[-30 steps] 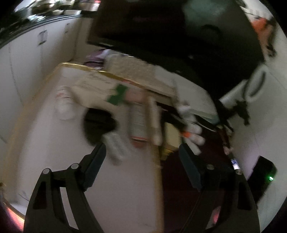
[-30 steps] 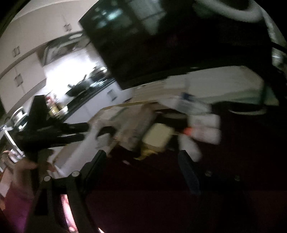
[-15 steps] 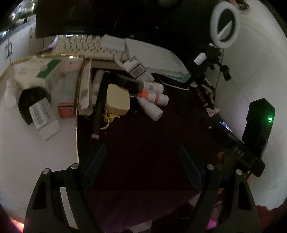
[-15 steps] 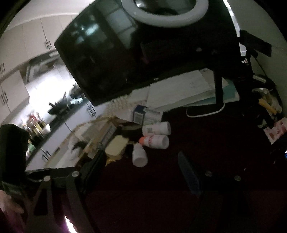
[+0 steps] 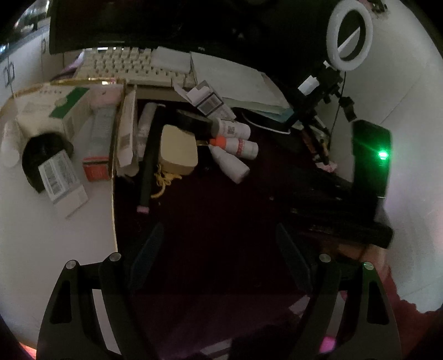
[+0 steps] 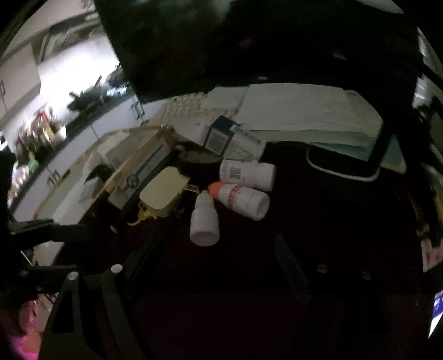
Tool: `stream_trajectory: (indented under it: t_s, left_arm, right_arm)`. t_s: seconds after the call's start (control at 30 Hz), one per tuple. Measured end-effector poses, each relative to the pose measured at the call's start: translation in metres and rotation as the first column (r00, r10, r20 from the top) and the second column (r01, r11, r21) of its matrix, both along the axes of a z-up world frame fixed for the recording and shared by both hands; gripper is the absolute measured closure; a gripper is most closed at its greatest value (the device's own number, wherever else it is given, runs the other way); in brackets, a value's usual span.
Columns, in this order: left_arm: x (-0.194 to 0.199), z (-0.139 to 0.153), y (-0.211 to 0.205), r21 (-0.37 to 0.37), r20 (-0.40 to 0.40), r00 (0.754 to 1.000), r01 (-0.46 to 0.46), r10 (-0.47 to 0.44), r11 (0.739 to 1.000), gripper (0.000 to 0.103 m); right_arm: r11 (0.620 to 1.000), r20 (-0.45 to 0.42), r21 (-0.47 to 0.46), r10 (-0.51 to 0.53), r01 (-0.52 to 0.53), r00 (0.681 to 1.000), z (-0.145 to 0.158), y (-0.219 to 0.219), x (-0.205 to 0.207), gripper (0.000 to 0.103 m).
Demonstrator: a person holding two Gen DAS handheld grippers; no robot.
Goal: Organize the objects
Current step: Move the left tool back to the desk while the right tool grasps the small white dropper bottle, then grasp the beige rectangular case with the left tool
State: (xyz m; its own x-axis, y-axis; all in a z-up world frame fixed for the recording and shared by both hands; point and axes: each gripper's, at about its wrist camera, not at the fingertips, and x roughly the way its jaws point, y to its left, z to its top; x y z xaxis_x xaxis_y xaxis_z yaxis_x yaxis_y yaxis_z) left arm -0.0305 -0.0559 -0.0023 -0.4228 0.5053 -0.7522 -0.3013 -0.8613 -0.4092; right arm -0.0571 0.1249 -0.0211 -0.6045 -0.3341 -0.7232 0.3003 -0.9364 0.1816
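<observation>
Nearest the right gripper (image 6: 218,249), its jaws spread with nothing between them, lies a white bottle (image 6: 204,221) on the dark cloth (image 6: 249,304), base toward the fingers. Best move, I'd judge: come in low, straddle that bottle across its body and close gently, since it looks ready to roll. Just beyond, an orange-capped bottle (image 6: 241,200) and a third bottle (image 6: 247,173) lie touching, beside a cream case (image 6: 163,191). The left gripper (image 5: 218,243) is also released and empty, angled down at the cloth, well short of the pile. Farther left, the white tray (image 5: 55,235) holds boxes; behind sit a keyboard (image 5: 124,66) and monitor (image 5: 166,22).
</observation>
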Motion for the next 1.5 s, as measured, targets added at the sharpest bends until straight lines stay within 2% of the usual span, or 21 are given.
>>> stream_trajectory:
  t_s: [0.13,0.23,0.33,0.4,0.43,0.6,0.77,0.9,0.97,1.1,1.17,1.23,1.27,1.33,1.37,1.4,1.5]
  left_arm:
    - [0.002,0.004,-0.005,0.019,-0.005,1.0,-0.004,0.004,1.0,0.019]
    - [0.001,0.009,-0.009,0.06,0.0,1.0,0.002,-0.002,0.998,0.019]
    - [-0.003,0.013,-0.009,0.06,-0.003,1.0,-0.001,0.001,0.998,0.019]
    - [-0.009,0.015,-0.006,0.043,-0.001,1.0,0.002,-0.002,0.999,0.019]
    - [-0.011,0.016,-0.004,0.035,-0.002,1.0,0.005,-0.005,0.999,0.019]
    - [-0.03,0.017,0.018,-0.056,-0.031,1.0,0.003,-0.005,0.998,0.019]
    - [-0.047,0.008,0.044,-0.223,-0.08,0.997,-0.029,0.012,0.974,0.02]
    - [-0.068,-0.011,0.067,-0.337,-0.102,0.995,-0.052,0.018,0.94,0.028]
    - [-0.078,-0.021,0.071,-0.357,-0.083,0.996,-0.067,0.04,0.932,0.029]
    - [-0.091,-0.033,0.076,-0.479,-0.137,0.987,-0.136,0.08,0.867,0.029]
    - [-0.095,-0.037,0.076,-0.496,-0.133,0.987,-0.142,0.086,0.857,0.029]
    - [-0.096,-0.037,0.074,-0.482,-0.13,0.988,-0.14,0.088,0.865,0.029]
    - [-0.094,-0.035,0.074,-0.459,-0.122,0.99,-0.125,0.077,0.879,0.029]
    - [-0.089,-0.032,0.071,-0.334,-0.062,0.998,-0.042,0.023,0.942,0.029]
    - [-0.088,-0.032,0.072,-0.275,-0.02,1.0,-0.005,0.0,0.961,0.032]
    - [-0.085,-0.035,0.071,-0.255,0.007,1.0,0.014,-0.013,0.967,0.042]
    - [-0.084,-0.038,0.062,-0.301,-0.02,0.999,-0.037,0.033,0.953,0.045]
  right_arm:
    - [0.998,0.03,0.025,0.049,-0.049,0.998,-0.005,-0.015,-0.012,0.046]
    - [0.998,0.042,0.051,0.04,-0.042,0.998,-0.01,-0.022,-0.023,0.05]
    - [0.996,0.062,0.07,0.043,-0.047,0.997,-0.015,-0.028,-0.03,0.065]
    - [0.994,0.049,0.099,0.043,-0.048,0.998,-0.015,-0.031,-0.032,0.07]
    - [0.993,0.046,0.105,0.044,-0.049,0.998,-0.015,-0.031,-0.032,0.076]
    - [0.995,0.03,0.095,0.029,-0.031,0.999,-0.016,-0.015,-0.02,0.077]
    - [0.998,0.024,0.026,-0.053,0.052,0.998,-0.012,0.029,0.0,0.078]
    - [0.997,0.012,0.01,-0.077,0.077,0.997,-0.012,0.049,0.012,0.078]
    - [0.997,0.026,-0.021,-0.077,0.078,0.997,-0.017,0.056,0.015,0.078]
    - [0.996,0.018,-0.058,-0.071,0.072,0.997,-0.016,0.06,0.018,0.078]
    - [0.996,0.008,-0.059,-0.065,0.065,0.998,-0.015,0.058,0.019,0.078]
    - [0.996,0.01,-0.069,-0.054,0.055,0.998,-0.015,0.06,0.019,0.078]
    - [0.996,0.011,-0.075,-0.052,0.052,0.999,-0.016,0.06,0.018,0.078]
    - [0.995,0.013,-0.092,-0.05,0.051,0.999,-0.016,0.062,0.018,0.078]
    - [0.994,0.015,-0.098,-0.051,0.052,0.999,-0.016,0.063,0.018,0.078]
    - [0.993,0.017,-0.103,-0.052,0.053,0.999,-0.017,0.064,0.017,0.078]
    - [0.992,0.02,-0.112,-0.054,0.056,0.998,-0.017,0.065,0.017,0.078]
